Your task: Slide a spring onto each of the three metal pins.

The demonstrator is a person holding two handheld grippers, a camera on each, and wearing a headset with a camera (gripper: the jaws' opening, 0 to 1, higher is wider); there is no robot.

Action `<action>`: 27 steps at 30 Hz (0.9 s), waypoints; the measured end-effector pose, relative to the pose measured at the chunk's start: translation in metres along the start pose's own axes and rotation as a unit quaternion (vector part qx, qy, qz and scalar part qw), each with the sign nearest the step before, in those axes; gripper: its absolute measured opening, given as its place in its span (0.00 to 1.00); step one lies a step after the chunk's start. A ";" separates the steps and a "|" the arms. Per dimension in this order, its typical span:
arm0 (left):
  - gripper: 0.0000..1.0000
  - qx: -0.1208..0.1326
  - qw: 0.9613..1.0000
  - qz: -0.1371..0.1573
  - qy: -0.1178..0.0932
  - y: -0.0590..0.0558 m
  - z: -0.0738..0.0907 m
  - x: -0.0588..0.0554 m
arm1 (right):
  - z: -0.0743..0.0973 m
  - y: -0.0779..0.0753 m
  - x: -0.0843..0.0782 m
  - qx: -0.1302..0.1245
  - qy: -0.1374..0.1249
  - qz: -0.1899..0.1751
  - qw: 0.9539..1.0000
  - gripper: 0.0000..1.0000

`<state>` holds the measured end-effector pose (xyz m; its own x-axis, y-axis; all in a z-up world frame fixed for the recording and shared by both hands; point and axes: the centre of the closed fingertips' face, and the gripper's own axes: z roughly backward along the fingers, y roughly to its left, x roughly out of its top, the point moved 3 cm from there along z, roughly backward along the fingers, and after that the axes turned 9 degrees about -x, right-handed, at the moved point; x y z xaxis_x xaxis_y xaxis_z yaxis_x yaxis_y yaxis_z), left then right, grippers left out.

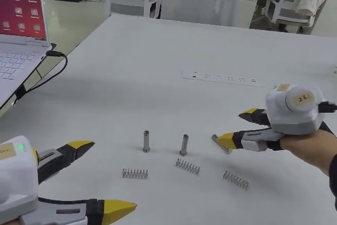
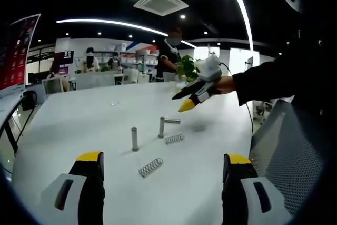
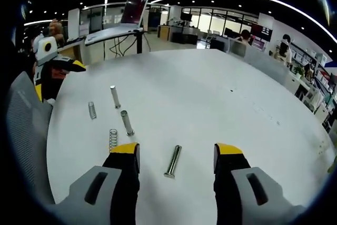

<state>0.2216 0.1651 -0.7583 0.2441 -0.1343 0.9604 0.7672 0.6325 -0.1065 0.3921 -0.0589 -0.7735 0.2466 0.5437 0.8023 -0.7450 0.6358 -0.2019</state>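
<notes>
My left gripper [image 1: 100,177] hangs over the near left corner of the table [image 1: 158,56], jaws released and holding nothing. My right gripper [image 1: 237,126] is out on the right, also spread wide. It sits low over the third pin [image 1: 221,143], which lies flat on the table between the tips, not pinched. The left pin [image 1: 146,141] and middle pin [image 1: 184,145] stand upright side by side near the middle. Nearer to me, three springs lie loose in a rough row, each apart from the pins: left spring [image 1: 135,173], middle spring [image 1: 188,166], right spring [image 1: 235,179]. A laptop [image 1: 18,35] sits open at the far left.
</notes>
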 end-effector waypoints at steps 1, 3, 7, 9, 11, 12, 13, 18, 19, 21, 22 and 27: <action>0.90 0.000 1.000 0.000 0.000 0.000 0.000 0.000 | -0.002 0.000 0.000 0.001 0.003 -0.004 1.000 0.55; 0.90 0.000 1.000 0.000 0.000 0.000 0.000 0.000 | -0.006 0.000 0.000 -0.002 0.010 0.000 1.000 0.50; 0.90 0.000 1.000 -0.001 -0.001 0.000 -0.001 0.001 | -0.013 0.001 -0.003 -0.001 0.024 -0.004 1.000 0.45; 0.90 0.000 1.000 0.000 -0.002 0.000 -0.001 0.001 | -0.017 0.002 -0.006 0.000 0.035 -0.006 0.999 0.42; 0.90 0.001 1.000 0.001 -0.003 0.000 -0.001 0.001 | -0.021 0.003 -0.008 0.001 0.041 -0.004 0.999 0.39; 0.90 0.001 1.000 0.001 -0.003 0.000 -0.002 0.001 | -0.024 0.003 -0.009 0.001 0.045 -0.004 0.999 0.38; 0.89 0.001 1.000 0.002 -0.003 -0.001 -0.002 0.001 | -0.024 0.004 -0.009 0.001 0.048 -0.006 0.999 0.37; 0.88 -0.001 1.000 0.004 -0.002 -0.003 -0.002 0.000 | -0.031 0.005 -0.013 -0.007 0.065 -0.003 0.998 0.34; 0.88 -0.001 1.000 0.003 -0.002 -0.003 -0.002 0.000 | -0.032 0.004 -0.013 -0.010 0.070 -0.006 0.997 0.34; 0.88 -0.001 1.000 0.005 -0.003 -0.002 -0.002 0.000 | -0.036 0.003 -0.013 -0.011 0.075 -0.011 0.997 0.32; 0.88 0.000 1.000 0.005 -0.003 -0.002 -0.002 0.000 | -0.037 0.002 -0.014 -0.011 0.080 -0.012 0.997 0.31; 0.88 0.000 1.000 0.004 -0.004 -0.002 -0.003 0.001 | -0.041 0.004 -0.015 -0.009 0.098 -0.008 0.995 0.26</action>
<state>0.2218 0.1616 -0.7579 0.2450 -0.1228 0.9617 0.7658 0.6328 -0.1143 0.4107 -0.0419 -0.8100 0.3754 0.6289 0.6808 -0.7298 0.6534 -0.2011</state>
